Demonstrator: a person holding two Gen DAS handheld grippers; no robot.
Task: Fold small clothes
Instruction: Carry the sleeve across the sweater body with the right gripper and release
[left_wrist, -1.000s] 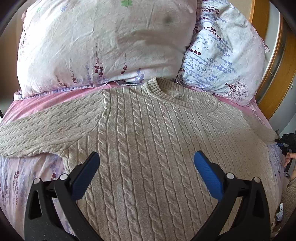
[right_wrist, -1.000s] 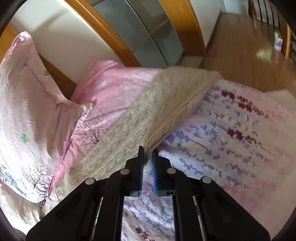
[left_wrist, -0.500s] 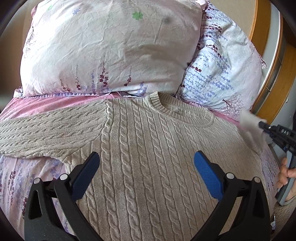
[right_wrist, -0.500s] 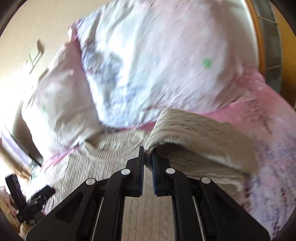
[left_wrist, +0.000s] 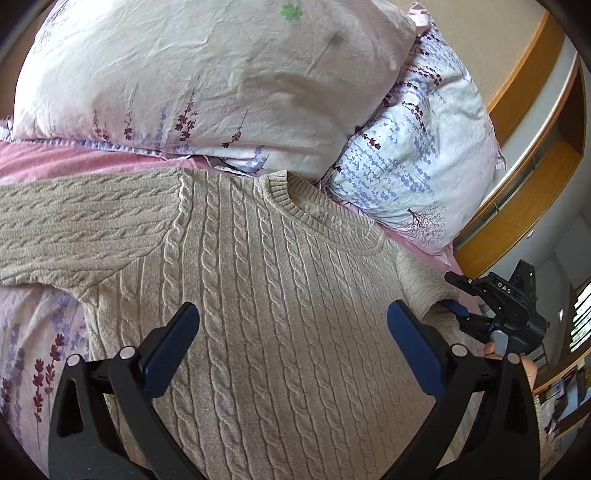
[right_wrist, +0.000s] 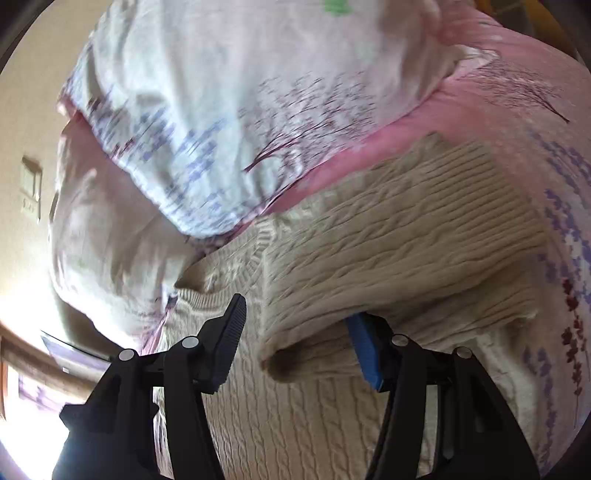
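A beige cable-knit sweater (left_wrist: 280, 295) lies face up on the bed, collar toward the pillows. Its left sleeve (left_wrist: 74, 229) stretches out to the left. Its right sleeve (right_wrist: 399, 258) is folded in over the sweater's body. My left gripper (left_wrist: 291, 332) is open and empty, hovering over the sweater's chest. My right gripper (right_wrist: 303, 332) is open, with the folded sleeve lying loose between its jaws; it also shows at the right in the left wrist view (left_wrist: 491, 306).
Two floral pillows (left_wrist: 207, 77) (left_wrist: 417, 147) lean at the head of the bed behind the collar. The pink and lavender floral sheet (left_wrist: 33, 332) covers the bed. A wooden bed frame (left_wrist: 524, 206) runs along the right.
My right gripper carried the right sleeve from the bed's edge inward over the sweater, then opened and let it go. My left gripper stayed open and shifted slightly.
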